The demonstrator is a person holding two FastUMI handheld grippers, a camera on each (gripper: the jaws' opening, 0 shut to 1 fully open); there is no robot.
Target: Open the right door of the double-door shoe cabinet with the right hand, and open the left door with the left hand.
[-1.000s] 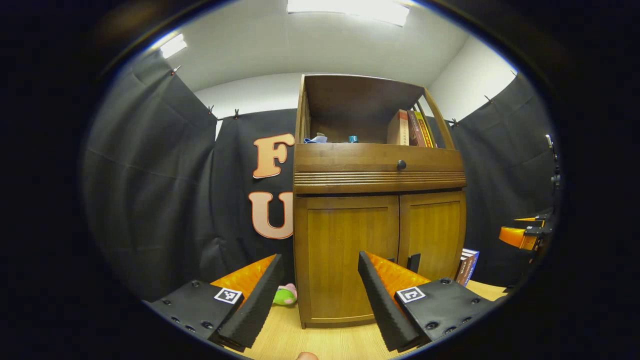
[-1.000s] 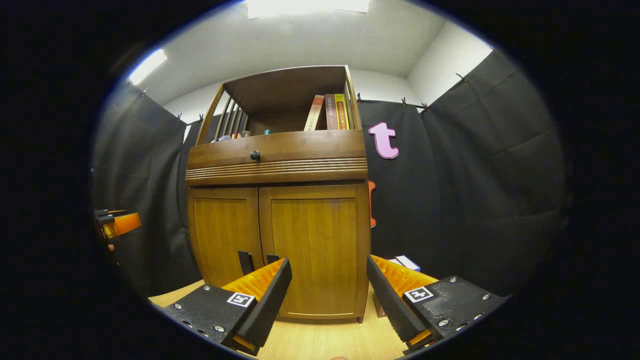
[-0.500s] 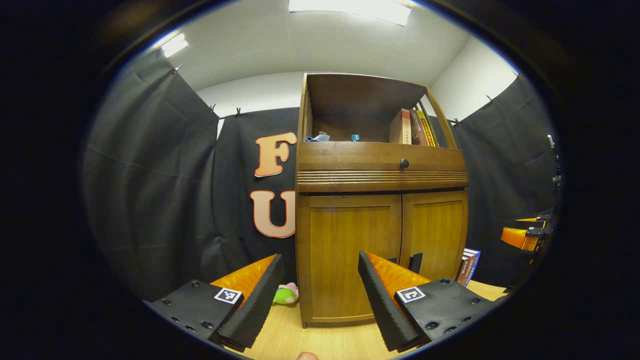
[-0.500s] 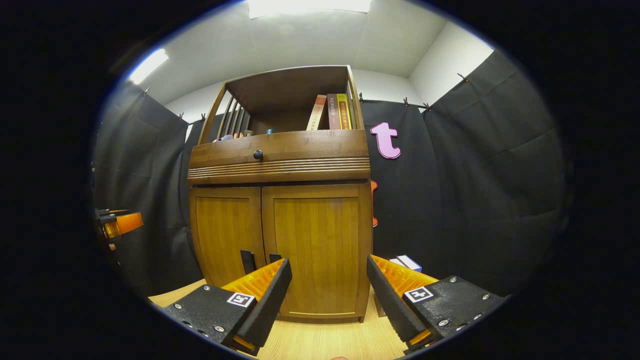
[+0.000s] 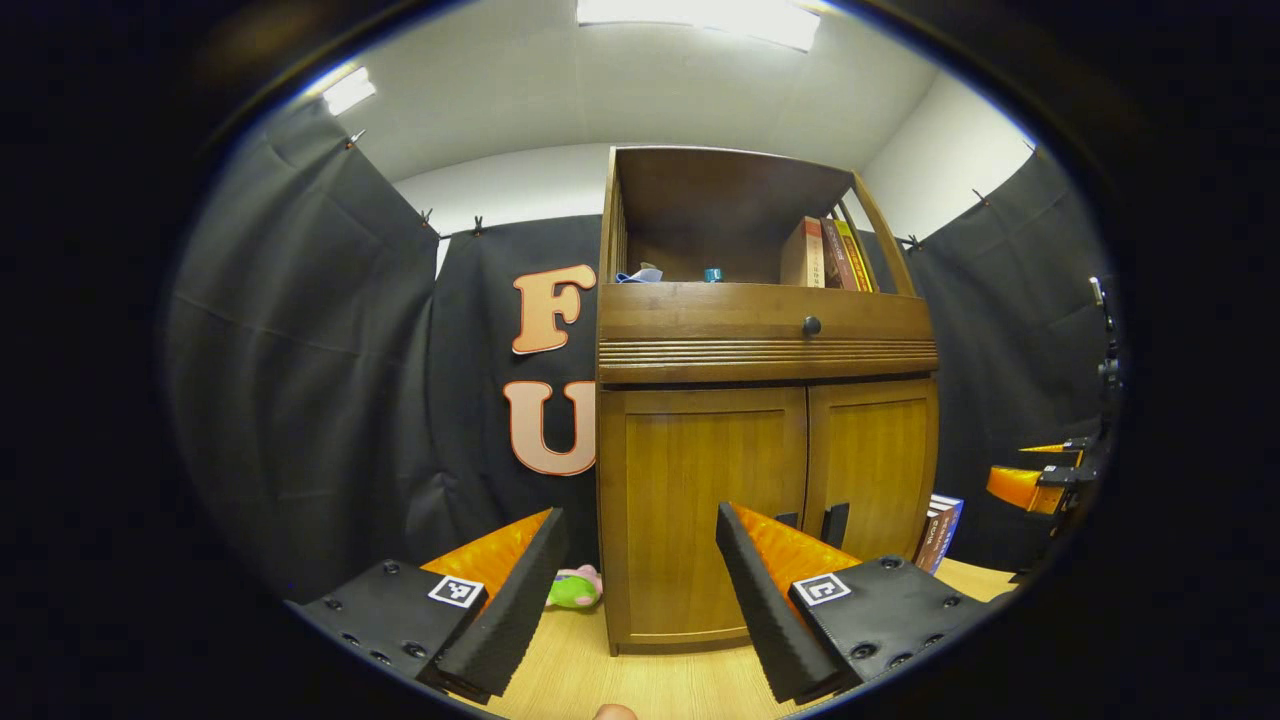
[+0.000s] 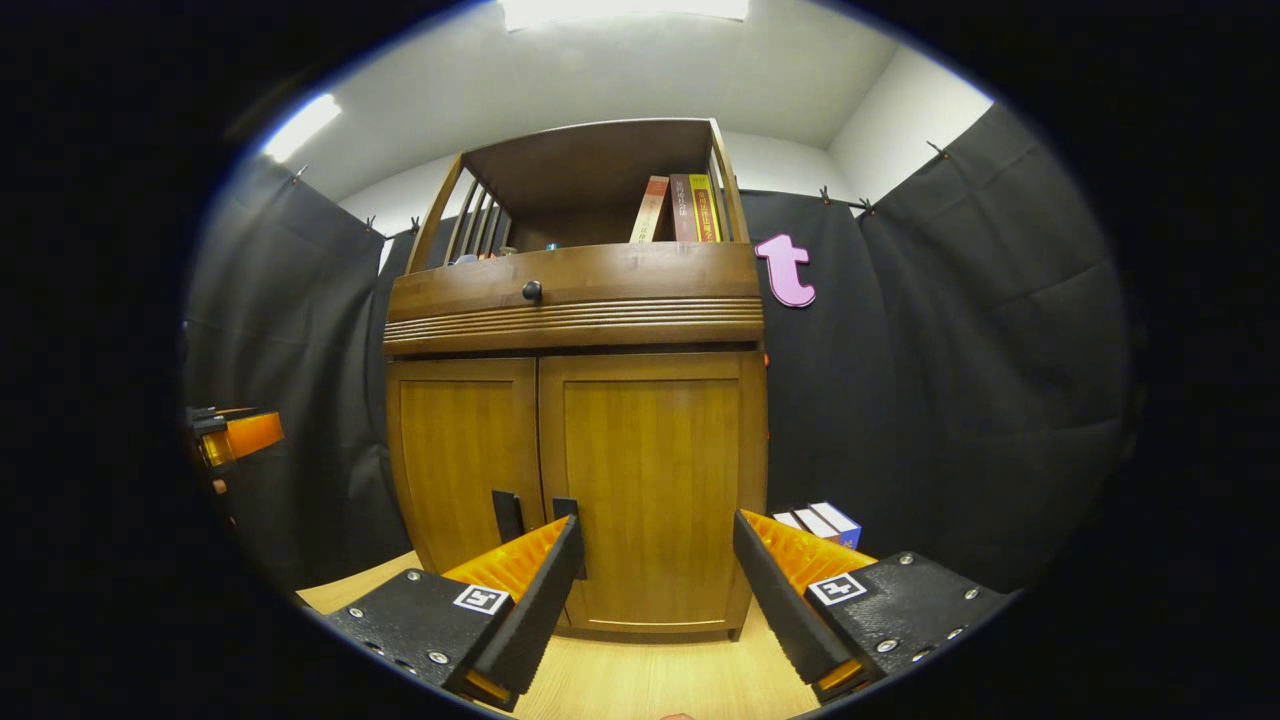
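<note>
Nearest in the right gripper view, the right hand-held gripper (image 6: 655, 590) stands with its fingers spread wide and nothing between them. In the left gripper view the left hand-held gripper (image 5: 640, 590) is likewise wide and empty. Both hang over the pale wooden bench (image 6: 650, 685), a little short of the brown double-door wooden shoe cabinet (image 6: 575, 400), which stands upright on it.

Both cabinet doors are shut. Low at the cabinet's centre seam sit two dark upright handles: the right door's dark handle (image 6: 566, 512) lies just beyond the right gripper's inner finger, the left door's dark handle (image 6: 507, 515) just beside it across the seam.

The panels look like stiff, solid wood on side hinges, so each should swing rigidly rather than flex. The smooth faces offer no purchase, so the slim handles are the places to pinch, pulling outward from the seam. Whether a catch resists cannot be told.
</note>
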